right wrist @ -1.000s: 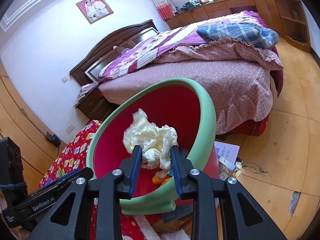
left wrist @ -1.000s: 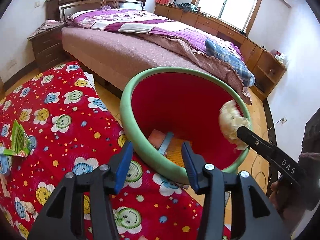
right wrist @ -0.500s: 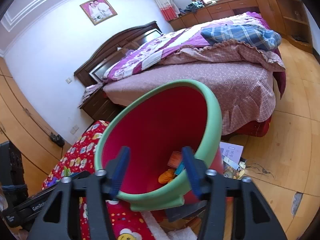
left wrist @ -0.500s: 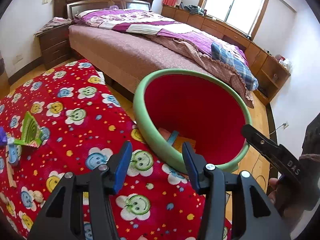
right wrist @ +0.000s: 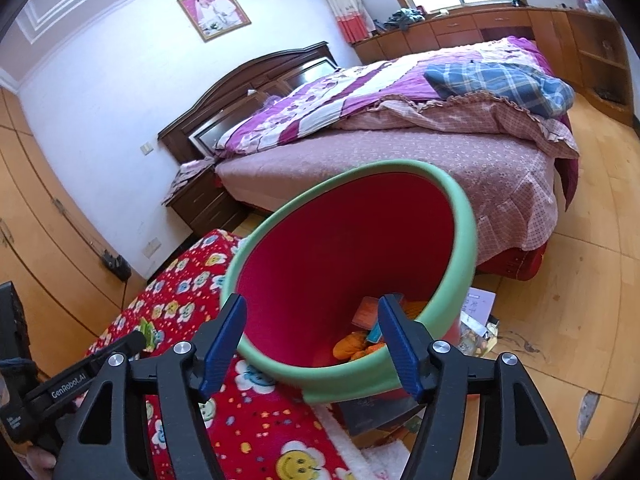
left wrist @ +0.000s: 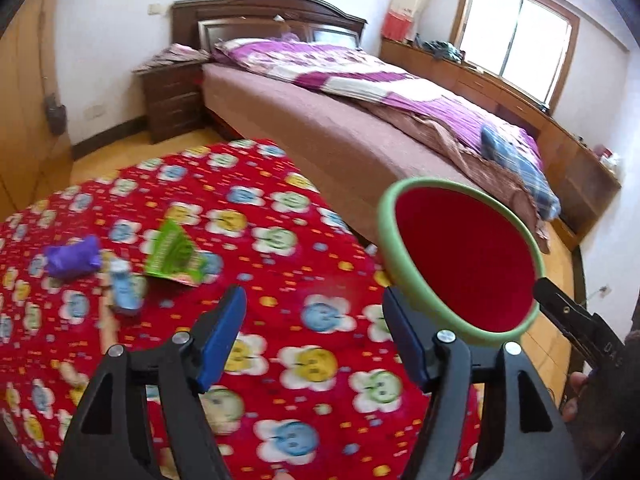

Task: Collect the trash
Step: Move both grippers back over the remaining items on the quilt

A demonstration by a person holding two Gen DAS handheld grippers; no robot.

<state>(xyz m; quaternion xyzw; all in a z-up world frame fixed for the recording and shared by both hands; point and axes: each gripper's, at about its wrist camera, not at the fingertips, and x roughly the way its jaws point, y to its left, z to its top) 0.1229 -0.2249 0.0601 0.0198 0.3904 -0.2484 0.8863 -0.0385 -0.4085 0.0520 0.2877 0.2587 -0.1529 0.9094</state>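
Trash bin (right wrist: 344,264): red inside, pale green rim, tilted with its mouth toward the cameras; stands just beside the edge of the red smiley-flower cloth (left wrist: 288,320). At its bottom lie an orange lump (right wrist: 352,349) and some flat packets (right wrist: 366,312).

Loose trash on the cloth, left wrist view: green wrapper (left wrist: 174,256), purple crumpled wrapper (left wrist: 74,258), small blue-and-white packet (left wrist: 124,290). All three lie near one another, well apart from the bin (left wrist: 464,264).

Left gripper (left wrist: 314,338): blue pads, jaws opening and already wide, nothing between them; it hangs over the cloth, pointing down between the wrapper group and the bin.

Right gripper (right wrist: 312,344): blue pads, jaws opening, nothing between them; it hangs at the near rim of the bin, looking into it. Its tip also shows at the right edge of the left wrist view (left wrist: 560,312), beside the bin rim.

Surroundings: bed (right wrist: 400,148) with purple quilt beyond the bin; papers (right wrist: 476,308) on the wooden floor (right wrist: 560,300) beside the bin.
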